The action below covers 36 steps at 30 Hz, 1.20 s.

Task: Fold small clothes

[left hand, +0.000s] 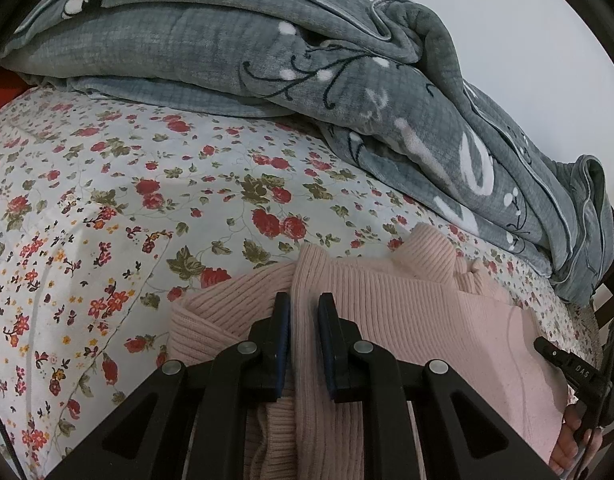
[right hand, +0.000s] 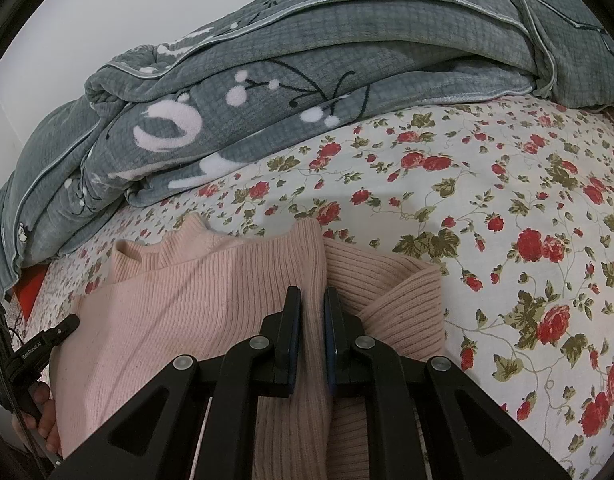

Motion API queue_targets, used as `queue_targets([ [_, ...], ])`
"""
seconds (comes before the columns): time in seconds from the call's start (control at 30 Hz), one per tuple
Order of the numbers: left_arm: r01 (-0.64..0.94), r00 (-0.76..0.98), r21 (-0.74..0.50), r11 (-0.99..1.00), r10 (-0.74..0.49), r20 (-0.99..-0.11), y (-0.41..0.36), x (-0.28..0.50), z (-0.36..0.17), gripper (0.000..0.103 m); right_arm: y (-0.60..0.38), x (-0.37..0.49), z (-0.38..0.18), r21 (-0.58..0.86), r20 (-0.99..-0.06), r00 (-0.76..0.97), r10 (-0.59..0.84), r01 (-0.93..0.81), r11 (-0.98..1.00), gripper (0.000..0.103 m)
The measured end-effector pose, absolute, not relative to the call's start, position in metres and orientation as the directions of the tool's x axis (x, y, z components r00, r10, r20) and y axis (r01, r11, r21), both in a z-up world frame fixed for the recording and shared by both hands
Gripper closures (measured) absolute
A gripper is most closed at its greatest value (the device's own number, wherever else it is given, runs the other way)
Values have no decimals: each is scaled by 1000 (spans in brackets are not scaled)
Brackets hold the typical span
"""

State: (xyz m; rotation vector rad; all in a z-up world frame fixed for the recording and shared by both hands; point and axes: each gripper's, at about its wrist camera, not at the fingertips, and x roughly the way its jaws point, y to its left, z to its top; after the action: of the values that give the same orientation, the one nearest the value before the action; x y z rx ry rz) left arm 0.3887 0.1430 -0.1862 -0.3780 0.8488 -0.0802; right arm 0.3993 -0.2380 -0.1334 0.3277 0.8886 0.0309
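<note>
Two pairs of tongs held the same garment. The left tongs [left hand: 304, 300] were pressed nearly together, pinching a raised fold of the pink ribbed sweater [left hand: 407, 312] between their blue-lined pads. The right tongs [right hand: 312, 294] were likewise drawn close, clamped on a ridge of the same sweater [right hand: 179, 300] where a sleeve crossed the body. Both pointed steeply down toward the bed.

In the left wrist view, the other handle and a few of the person's fingers [left hand: 575, 440] showed at the near right edge; in the right wrist view, fingers [right hand: 43, 420] showed at the near left edge, curled around a black handle.

The sweater lay at the near side of the bed, partly folded, its high collar [right hand: 175, 240] pointing to the far side and a sleeve [right hand: 391, 292] lying slantwise across its right part. Beneath it spread the floral bedsheet [left hand: 127, 200], white with red roses and green leaves. On the far side, a grey fleece blanket [left hand: 227, 52] with white and dark motifs lay heaped along the bed, near the collar. Beyond it rose a pale wall [left hand: 507, 12].
</note>
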Motion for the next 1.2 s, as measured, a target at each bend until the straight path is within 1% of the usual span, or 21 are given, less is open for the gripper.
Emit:
queue_targets([
  [0.23, -80, 663, -358, 930, -219, -716, 142, 389, -185, 88, -238, 400, -133, 293, -756, 634, 162, 107, 950, 92],
  [0.3, -75, 664, -361, 929, -224, -713, 142, 388, -185, 86, -238, 398, -133, 297, -752, 638, 165, 105, 949, 92],
  [0.33, -68, 667, -364, 929, -229, -709, 142, 388, -185, 83, -238, 398, -132, 303, -749, 640, 171, 101, 948, 91],
  [0.43, -48, 682, -345, 937, -222, -697, 139, 384, -181, 77, -238, 393, -128, 318, -729, 656, 195, 72, 945, 83],
  [0.47, -41, 687, -337, 941, -219, -693, 138, 383, -179, 75, -236, 391, -124, 320, -716, 667, 207, 50, 946, 77],
  [0.5, -34, 693, -332, 943, -217, -687, 136, 382, -177, 71, -232, 387, -119, 319, -693, 686, 220, 19, 948, 68],
  [0.53, -28, 699, -329, 944, -216, -681, 135, 381, -174, 66, -229, 382, -114, 309, -672, 706, 223, -6, 951, 64],
  [0.57, -22, 710, -327, 945, -216, -670, 135, 379, -171, 63, -227, 379, -110, 301, -657, 720, 223, -22, 953, 56],
  [0.6, -16, 721, -330, 944, -218, -658, 136, 377, -168, 57, -225, 374, -104, 290, -632, 742, 223, -41, 956, 52],
  [0.63, -9, 734, -337, 941, -223, -642, 138, 374, -165, 52, -225, 370, -99, 284, -617, 756, 220, -46, 958, 51],
  [0.67, -6, 743, -343, 939, -225, -630, 139, 372, -162, 50, -226, 366, -92, 282, -602, 770, 212, -43, 958, 49],
  [0.8, 16, 787, -366, 930, -238, -570, 144, 361, -149, 45, -230, 348, -65, 259, -590, 789, 173, -18, 966, 48],
  [0.93, 40, 806, -353, 935, -239, -541, 139, 353, -142, 45, -226, 311, -49, 184, -591, 796, 129, -23, 983, 48],
  [1.07, 37, 832, -322, 946, -208, -515, 136, 337, -134, 45, -214, 268, -50, 114, -604, 790, 107, -48, 992, 48],
  [1.13, 31, 829, -328, 944, -207, -519, 139, 328, -136, 45, -207, 245, -58, 67, -624, 777, 88, -60, 996, 48],
  [1.2, 7, 807, -354, 935, -214, -550, 146, 321, -140, 45, -201, 226, -68, 40, -641, 763, 81, -72, 997, 48],
])
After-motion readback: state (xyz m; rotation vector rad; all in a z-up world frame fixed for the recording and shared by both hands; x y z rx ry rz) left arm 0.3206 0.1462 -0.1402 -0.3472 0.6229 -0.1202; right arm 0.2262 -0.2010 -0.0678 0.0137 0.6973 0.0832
